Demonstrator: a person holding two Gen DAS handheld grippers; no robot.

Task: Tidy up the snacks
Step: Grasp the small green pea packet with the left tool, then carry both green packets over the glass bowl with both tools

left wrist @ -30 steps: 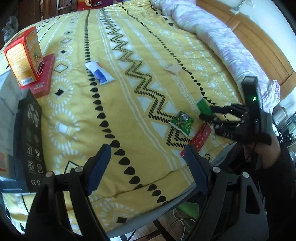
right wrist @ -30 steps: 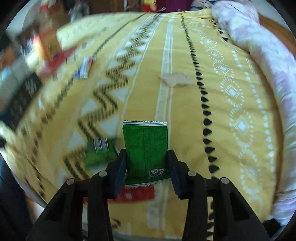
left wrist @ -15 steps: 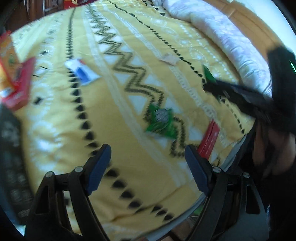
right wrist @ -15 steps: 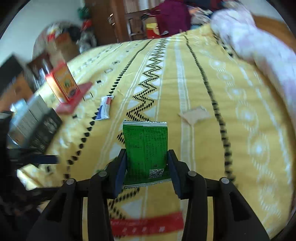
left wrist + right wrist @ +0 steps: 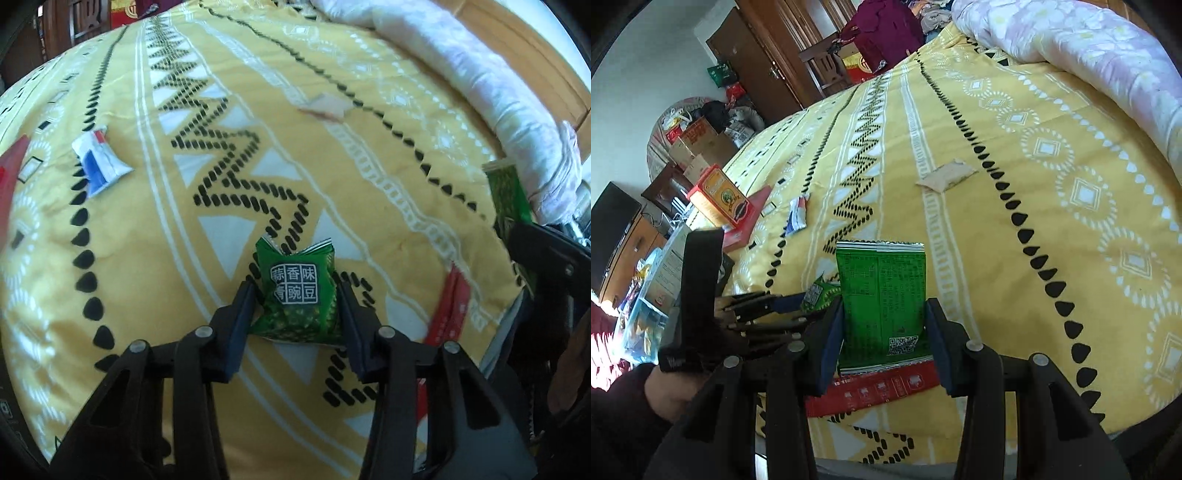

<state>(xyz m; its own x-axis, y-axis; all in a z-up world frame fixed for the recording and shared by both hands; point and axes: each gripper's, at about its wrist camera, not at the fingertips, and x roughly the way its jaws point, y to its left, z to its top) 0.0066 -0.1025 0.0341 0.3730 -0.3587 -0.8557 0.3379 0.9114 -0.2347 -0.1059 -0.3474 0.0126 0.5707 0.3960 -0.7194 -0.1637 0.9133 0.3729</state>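
Observation:
My left gripper [image 5: 295, 299] is shut on a small green pea snack packet [image 5: 297, 295] lying on the yellow patterned bedspread [image 5: 221, 110]. My right gripper [image 5: 884, 317] is shut on a flat green snack packet [image 5: 882, 299], held upright above the bed. That packet also shows at the right edge of the left wrist view [image 5: 508, 199]. In the right wrist view the left gripper [image 5: 798, 306] closes on the small green packet [image 5: 818, 295] just left of mine. A long red packet [image 5: 875, 391] lies under the right gripper near the bed edge.
A blue-white-red packet [image 5: 99, 166] and a beige packet [image 5: 325, 107] lie further up the bed. An orange box [image 5: 718, 195] stands on a red box at the left edge, beside black and blue boxes. A rolled lilac quilt [image 5: 1089, 48] lies along the right.
My left gripper has moved forward to the small green packet and closed on it. My right gripper has lifted and swung, still holding the flat green packet.

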